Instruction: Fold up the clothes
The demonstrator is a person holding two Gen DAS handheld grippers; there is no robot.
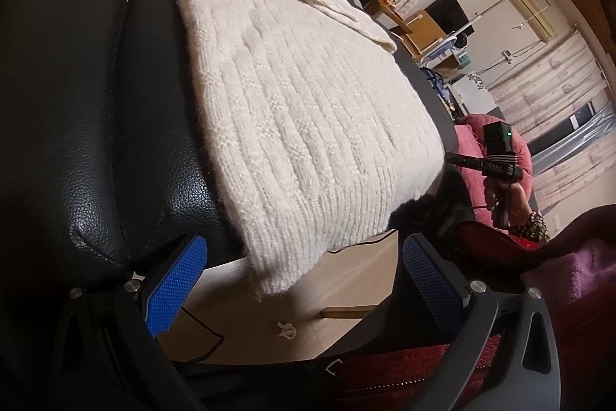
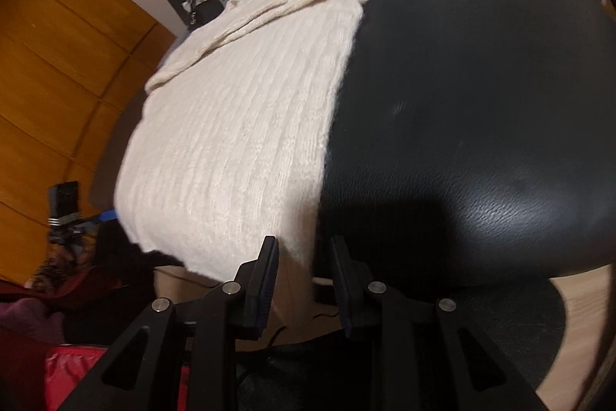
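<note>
The cream knit sweater (image 1: pixel 292 110) lay spread along a black leather seat (image 1: pixel 88 126), with a narrower strip folded across its far end and its near hem hanging a little past the seat's front edge over the pale wood floor (image 1: pixel 308 318). Both pairs of tongs waited just below that hem, neither holding anything: the left tongs (image 1: pixel 304 291) stood wide, their blue pads either side of the drooping corner of the sweater, while the right tongs (image 2: pixel 306 280) stood at a middling gap beneath the hem's other corner. The sweater looked part-folded, so the next move was probably a pinch at each hem corner to carry the hem toward the far end. The risk lay in the cloth itself — a loose, stretchy knit on slick leather. A shallow or uneven bite could let one corner slip out mid-lift and skew the fold; a pull toward the seat's front edge could drag the whole sweater off onto the floor — where a small scrap of yarn (image 1: pixel 287 329) already lay.
</note>
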